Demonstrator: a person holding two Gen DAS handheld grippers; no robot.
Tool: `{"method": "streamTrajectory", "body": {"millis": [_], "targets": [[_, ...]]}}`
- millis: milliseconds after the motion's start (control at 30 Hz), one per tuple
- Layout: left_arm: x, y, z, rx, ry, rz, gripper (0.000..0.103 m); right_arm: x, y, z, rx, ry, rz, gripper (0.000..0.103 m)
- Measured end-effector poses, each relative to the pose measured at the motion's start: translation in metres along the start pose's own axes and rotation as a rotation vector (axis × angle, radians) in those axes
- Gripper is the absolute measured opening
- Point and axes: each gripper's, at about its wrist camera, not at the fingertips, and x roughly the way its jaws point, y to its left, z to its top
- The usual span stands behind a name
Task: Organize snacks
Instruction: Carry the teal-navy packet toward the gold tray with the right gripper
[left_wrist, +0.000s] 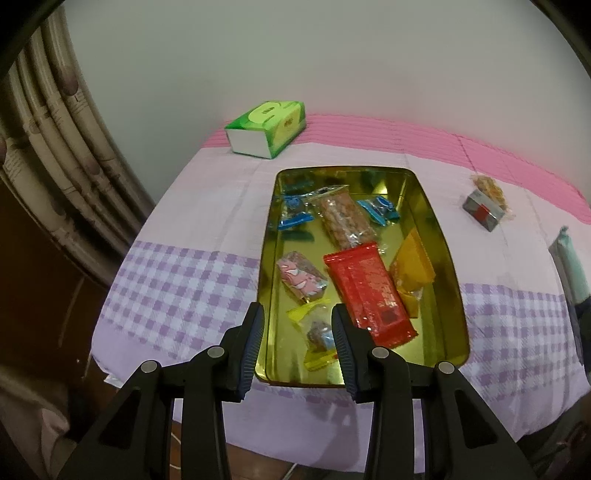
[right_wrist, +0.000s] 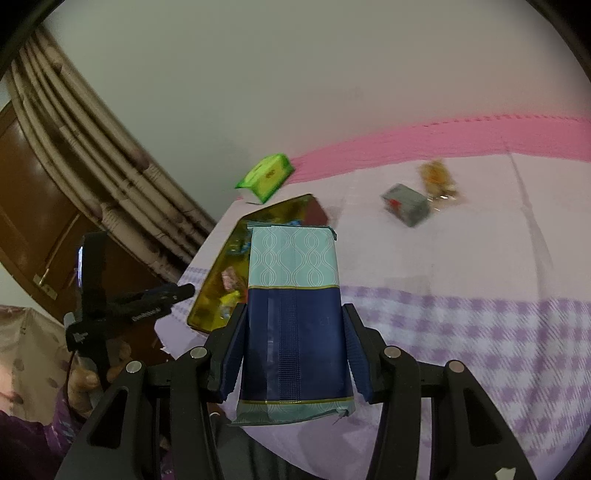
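Note:
A gold tin tray (left_wrist: 441, 325) lies on the checked cloth. It holds a red packet (left_wrist: 369, 291), an orange packet (left_wrist: 412, 269), a pink bar (left_wrist: 301, 275), a clear nut bar (left_wrist: 345, 221), blue candies (left_wrist: 295, 214) and a yellow-wrapped candy (left_wrist: 317, 332). My left gripper (left_wrist: 298, 308) hangs open over the tray's near end with nothing between its fingers. My right gripper (right_wrist: 294, 306) is shut on a navy and teal snack packet (right_wrist: 293, 266), lifted above the table to the right of the tray (right_wrist: 207, 306). A grey box (right_wrist: 406, 205) and an orange snack (right_wrist: 437, 179) lie on the cloth further right.
A green tissue pack (left_wrist: 267, 127) sits at the table's back left corner by the wall. Curtains (left_wrist: 55, 147) and a wooden door (right_wrist: 33, 206) stand to the left. A person's hand (right_wrist: 85, 376) holds the left gripper's handle. The table edge runs just below the tray.

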Motion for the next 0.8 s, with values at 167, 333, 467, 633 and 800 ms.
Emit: {"method": "streamTrajectory", "body": {"millis": [167, 333, 467, 633, 800], "targets": [[0.004, 0.005, 0.001, -0.013, 0.014, -0.001, 0.039, 0.022, 0.023, 0.015, -0.036, 0.022, 0.030, 0.047], [0.009, 0.009, 0.002, -0.022, 0.023, 0.005, 0.039, 0.044, 0.043, 0.025, -0.068, 0.046, 0.053, 0.047], [0.011, 0.014, 0.003, -0.032, 0.028, 0.010, 0.039, 0.064, 0.058, 0.032, -0.089, 0.069, 0.068, 0.047], [0.014, 0.020, 0.004, -0.050, 0.034, 0.023, 0.039, 0.087, 0.071, 0.041, -0.100, 0.091, 0.086, 0.047], [0.019, 0.025, 0.004, -0.066, 0.050, 0.024, 0.040, 0.109, 0.081, 0.048, -0.102, 0.114, 0.096, 0.048]]}}
